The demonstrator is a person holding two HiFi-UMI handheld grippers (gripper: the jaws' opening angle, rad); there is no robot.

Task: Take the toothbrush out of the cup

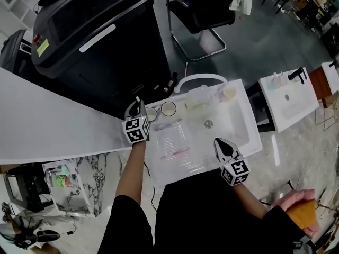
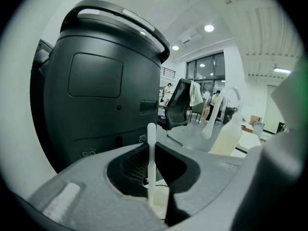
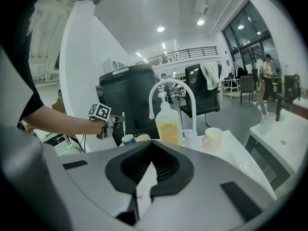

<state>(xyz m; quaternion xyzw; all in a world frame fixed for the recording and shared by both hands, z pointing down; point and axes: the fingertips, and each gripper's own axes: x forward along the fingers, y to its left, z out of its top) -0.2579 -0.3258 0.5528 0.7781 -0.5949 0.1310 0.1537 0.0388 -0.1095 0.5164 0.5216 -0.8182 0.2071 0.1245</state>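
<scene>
At the far left stands a big black bin (image 1: 95,30), behind the white counter (image 1: 47,120). Just right of the counter's edge I hold my left gripper (image 1: 136,110), pointing away from me, its jaws clamped on the white toothbrush (image 2: 151,153). The thin handle stands upright between the two pads, and its top end rises above the jaw tips. The lower end drops out of sight beneath the jaws, so I cannot tell whether it is clear of the cup (image 1: 151,114). That cup sits just right of the gripper on the rim of the sink (image 1: 238,136), with a second cup (image 1: 168,108) just beside it on the right.

Further right, at the far rim of the sink, are a soap bottle (image 3: 169,124), the arched white faucet (image 1: 201,78) and a pale mug (image 1: 229,92).

My right gripper (image 1: 218,142) hovers over the near right part of the sink, well apart from the toothbrush and the cups. Its jaws are pressed together with nothing between them.
</scene>
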